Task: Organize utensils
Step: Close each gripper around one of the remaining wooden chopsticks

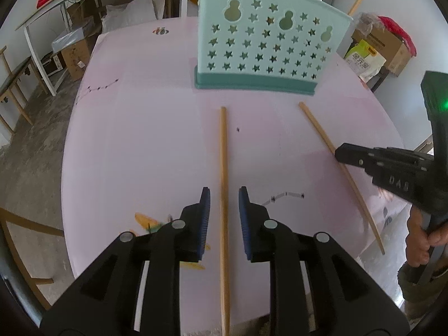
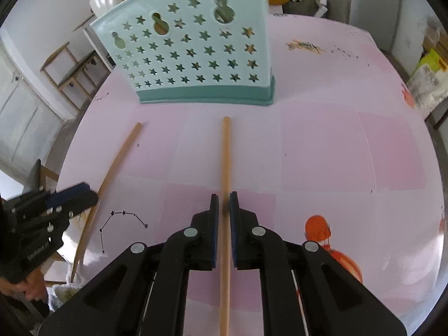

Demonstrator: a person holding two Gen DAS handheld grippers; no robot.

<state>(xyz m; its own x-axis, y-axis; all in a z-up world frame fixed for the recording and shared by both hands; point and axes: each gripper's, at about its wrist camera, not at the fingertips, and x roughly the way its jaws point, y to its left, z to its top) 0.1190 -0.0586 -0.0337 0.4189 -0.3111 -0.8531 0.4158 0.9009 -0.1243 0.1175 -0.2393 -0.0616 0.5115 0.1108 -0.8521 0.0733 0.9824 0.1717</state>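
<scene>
Chopsticks lie on the pink table (image 1: 145,140), two of them, well apart and both with their far ends toward the utensil holder (image 1: 266,42). One chopstick (image 1: 223,168) runs straight up the middle of the left wrist view, passing between the blue pads of the left gripper (image 1: 224,193). Clear gaps show on both sides of the stick, so the left jaws stand partly open and grip nothing. The other chopstick (image 2: 225,162) runs up the middle of the right wrist view between the fingers of the right gripper (image 2: 224,198). Here the jaws are drawn in narrow around the stick, with the pads right beside it or on it; whether they actually press it cannot be told.

In the left wrist view the second chopstick slants across the right side of the table, and the right gripper's black body crosses over it, held by a hand (image 1: 425,240) at the frame edge. The holder is mint green, pierced with star and gourd-shaped holes, upright on a darker teal base beyond the chopstick tips. Boxes (image 1: 386,47) and wooden furniture (image 1: 16,95) surround the table.
</scene>
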